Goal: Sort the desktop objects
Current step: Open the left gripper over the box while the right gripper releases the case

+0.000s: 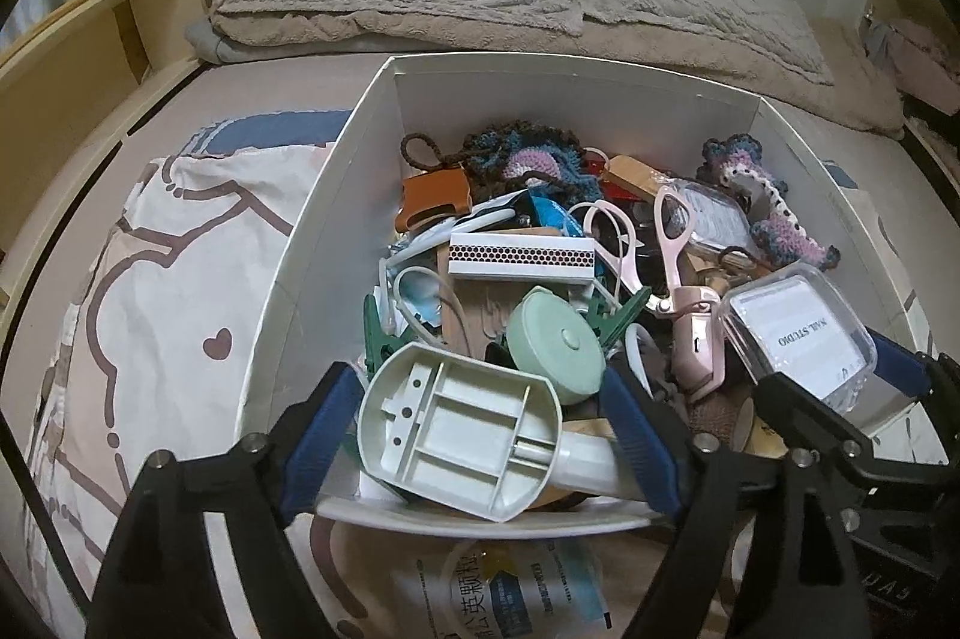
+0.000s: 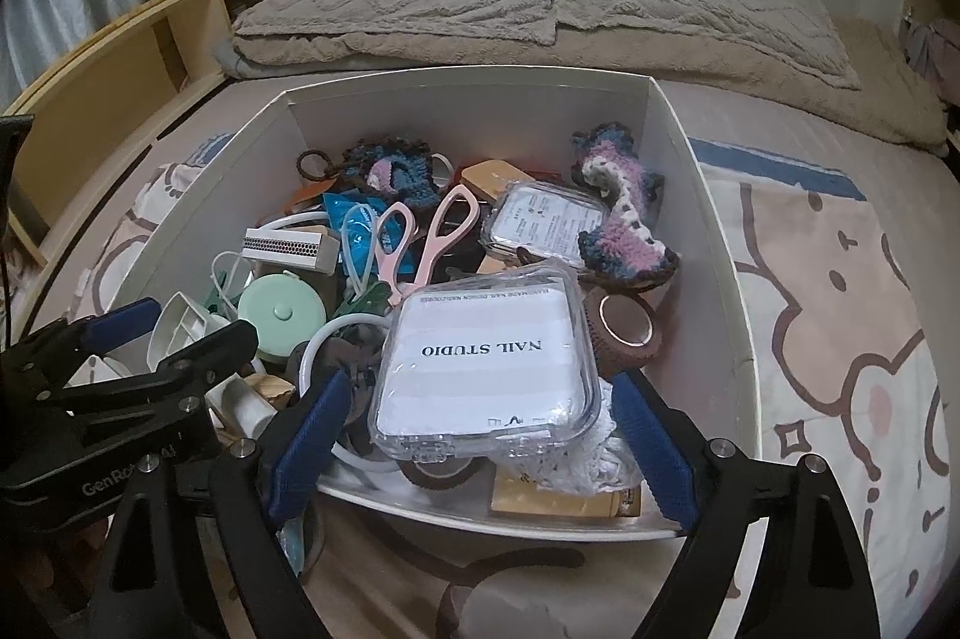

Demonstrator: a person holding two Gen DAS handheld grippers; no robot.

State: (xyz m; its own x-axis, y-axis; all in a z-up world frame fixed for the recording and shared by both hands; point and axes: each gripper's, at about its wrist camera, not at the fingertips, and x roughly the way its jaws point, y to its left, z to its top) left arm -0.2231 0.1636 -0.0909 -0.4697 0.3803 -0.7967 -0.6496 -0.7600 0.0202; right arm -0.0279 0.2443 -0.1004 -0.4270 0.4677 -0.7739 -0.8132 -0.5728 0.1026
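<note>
While straddling clutter in white box (image 1: 336, 195): left gripper (image 1: 480, 435) wide open around stiff light plastic holder (image 1: 462, 435), no contact evident; right gripper (image 2: 474, 417) wide open flanking slick rigid NAIL STUDIO case (image 2: 486, 369); best gripped across flat side edges.

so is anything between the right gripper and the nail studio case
Nothing visible. The right gripper is open with the clear Nail Studio case lying directly between its blue fingers, on top of the clutter.
</note>
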